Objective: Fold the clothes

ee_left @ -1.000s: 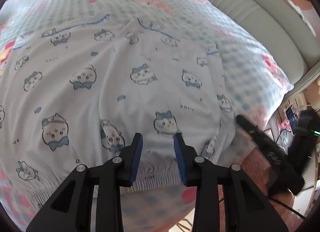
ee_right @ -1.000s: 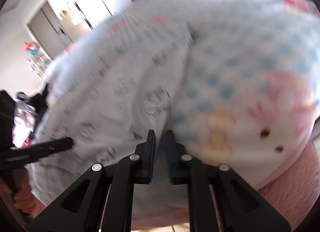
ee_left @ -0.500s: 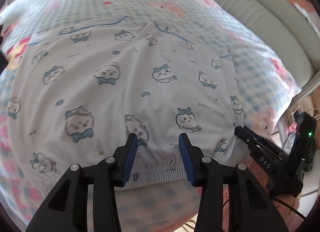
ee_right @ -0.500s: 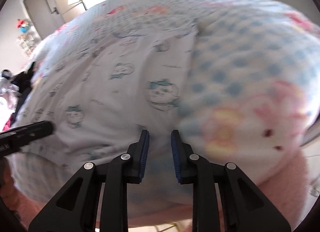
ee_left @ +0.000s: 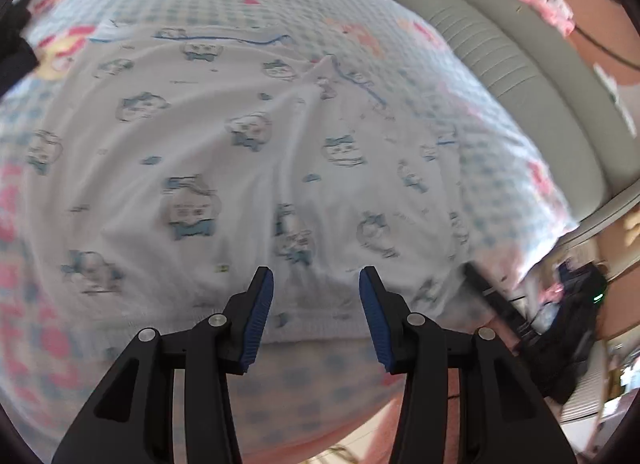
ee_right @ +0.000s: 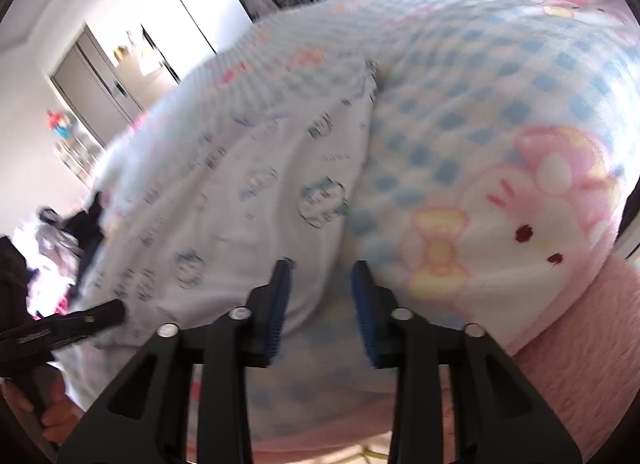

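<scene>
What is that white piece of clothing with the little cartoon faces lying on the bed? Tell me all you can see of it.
The white garment looks like thin, soft cotton, printed with small blue-bowed cartoon faces and edged with blue piping along the far hems. A gathered elastic waistband runs along the near edge. It lies spread, slightly wrinkled, on the checked blue-and-pink blanket. It is blurred in both views, and neither gripper grips it.

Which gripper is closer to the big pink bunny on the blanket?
Right. The right gripper hangs open beside the bunny; the left gripper, open too, sits farther along the printed garment's waistband.
</scene>
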The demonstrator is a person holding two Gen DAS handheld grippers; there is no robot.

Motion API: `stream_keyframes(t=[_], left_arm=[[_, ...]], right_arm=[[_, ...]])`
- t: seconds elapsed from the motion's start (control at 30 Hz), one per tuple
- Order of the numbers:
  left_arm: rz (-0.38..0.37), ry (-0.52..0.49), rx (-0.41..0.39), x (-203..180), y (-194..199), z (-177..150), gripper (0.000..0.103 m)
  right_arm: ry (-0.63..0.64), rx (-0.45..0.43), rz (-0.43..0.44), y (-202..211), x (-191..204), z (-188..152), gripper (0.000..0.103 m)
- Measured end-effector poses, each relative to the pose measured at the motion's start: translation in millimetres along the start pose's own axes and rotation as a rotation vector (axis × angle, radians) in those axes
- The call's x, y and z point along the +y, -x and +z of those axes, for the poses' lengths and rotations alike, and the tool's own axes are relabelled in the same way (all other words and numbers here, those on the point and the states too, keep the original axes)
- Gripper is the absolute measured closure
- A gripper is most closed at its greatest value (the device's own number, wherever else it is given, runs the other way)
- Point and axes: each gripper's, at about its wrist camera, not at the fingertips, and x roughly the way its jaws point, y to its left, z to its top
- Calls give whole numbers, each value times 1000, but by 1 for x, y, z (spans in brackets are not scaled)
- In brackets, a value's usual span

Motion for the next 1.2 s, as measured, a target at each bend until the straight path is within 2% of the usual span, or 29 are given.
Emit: stream_keyframes(t=[0.1, 0.13, 0.2, 0.23, 0.27, 0.37, 0.47, 0.53, 0.6, 0.63, 0.67, 0.73, 0.8, 0.9, 0.97, 1.03, 1.1, 1.2], left_arm=[[114, -58, 34, -5, -12, -4, 56], [143, -70, 46, -4, -13, -5, 56], [187, -89, 63, -2, -11, -7, 56], [174, -85, 51, 1, -3, -8, 56], [153, -76, 28, 5, 7, -8, 56], [97, -27, -68, 22, 34, -7, 54], [136, 40, -79, 43, 36, -4, 54], [201, 70, -58, 56, 33, -6, 54], [286, 94, -53, 68, 33, -11, 55], [337, 109, -94, 74, 42, -18, 57], [365, 122, -122, 80, 50, -23, 57], [341, 146, -139, 90, 61, -29, 56], [312, 171, -155, 100, 71, -35, 56], [255, 204, -172, 115, 79, -43, 56], [233, 222, -172, 117, 78, -43, 56], [220, 229, -153, 118, 74, -42, 54], [249, 210, -134, 118, 69, -43, 53], [264, 199, -125, 118, 67, -45, 53]], right_arm=[[57, 86, -2, -20, 11, -11, 61], [84, 120, -28, -26, 14, -15, 62], [147, 124, -118, -22, 21, -19, 65], [165, 117, -164, -18, 22, -21, 65], [157, 101, -162, -15, 21, -20, 65], [114, 45, -107, -3, 15, -15, 64], [104, -31, -37, 12, 18, -15, 62], [147, -16, -11, 5, 31, -17, 56], [180, 64, -66, -13, 36, -20, 55], [171, 121, -107, -25, 35, -23, 56], [137, 138, -109, -28, 31, -23, 56], [76, 132, -99, -25, 26, -20, 57], [67, 104, -100, -18, 27, -20, 57], [25, 83, -16, -4, 25, -24, 55], [16, 113, 41, -2, 28, -28, 55], [33, 143, 41, -4, 31, -30, 55], [86, 161, -20, -9, 36, -33, 58], [83, 156, -87, -12, 33, -31, 58]])
